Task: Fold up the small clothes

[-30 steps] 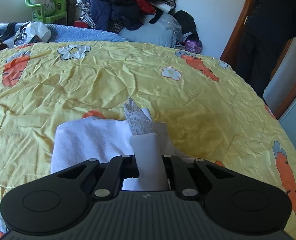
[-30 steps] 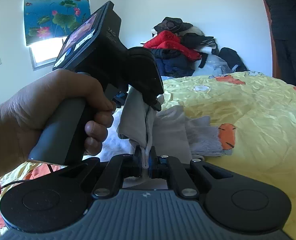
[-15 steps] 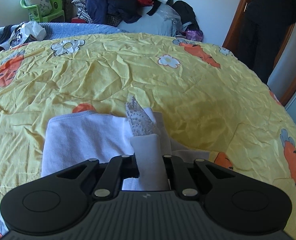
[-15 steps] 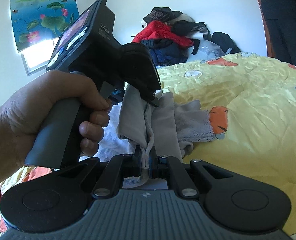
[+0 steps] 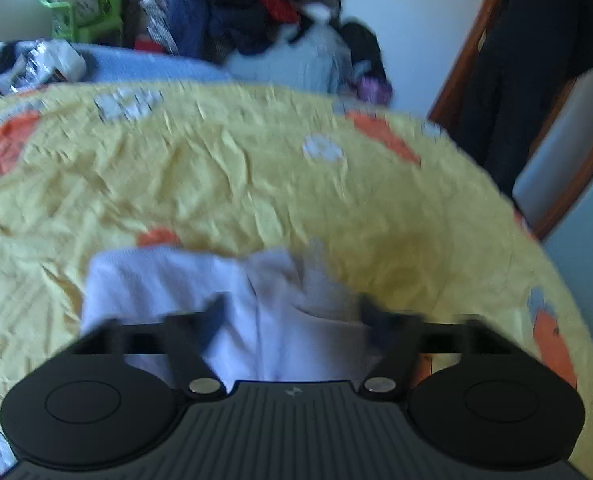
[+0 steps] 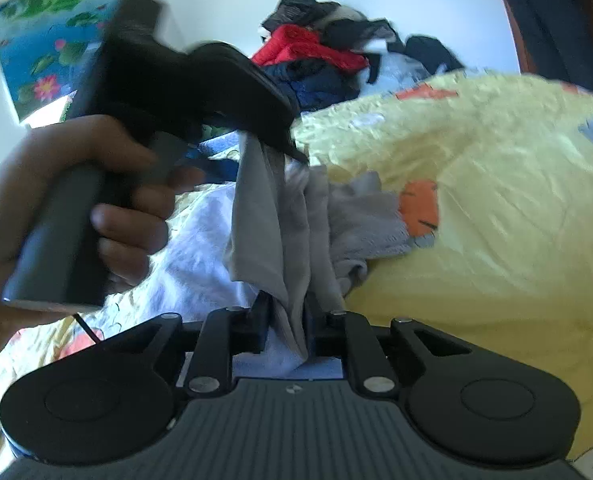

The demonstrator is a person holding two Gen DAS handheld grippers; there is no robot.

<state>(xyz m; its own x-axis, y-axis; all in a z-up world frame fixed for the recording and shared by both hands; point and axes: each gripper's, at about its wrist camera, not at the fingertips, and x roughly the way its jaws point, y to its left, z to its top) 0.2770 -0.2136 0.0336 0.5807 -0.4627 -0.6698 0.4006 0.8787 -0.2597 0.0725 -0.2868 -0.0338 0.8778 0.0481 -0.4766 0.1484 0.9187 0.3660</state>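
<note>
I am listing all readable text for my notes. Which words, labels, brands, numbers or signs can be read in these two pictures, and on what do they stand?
No text can be read in either picture.
Left gripper: only a small pale logo mark on the body, no letters.
Right gripper: the same kind of small mark, no letters.
Screen unit on the other handheld gripper in the right wrist view: too blurred to read.
Lotus picture on the wall: no words visible.

Left gripper (image 5: 292, 312) jaws just sprung wide off the white garment (image 5: 200, 280), cloth now loose between them, right gripper (image 6: 284, 320) jaws just parting slightly, grey fold (image 6: 272, 240) hanging between.
</note>
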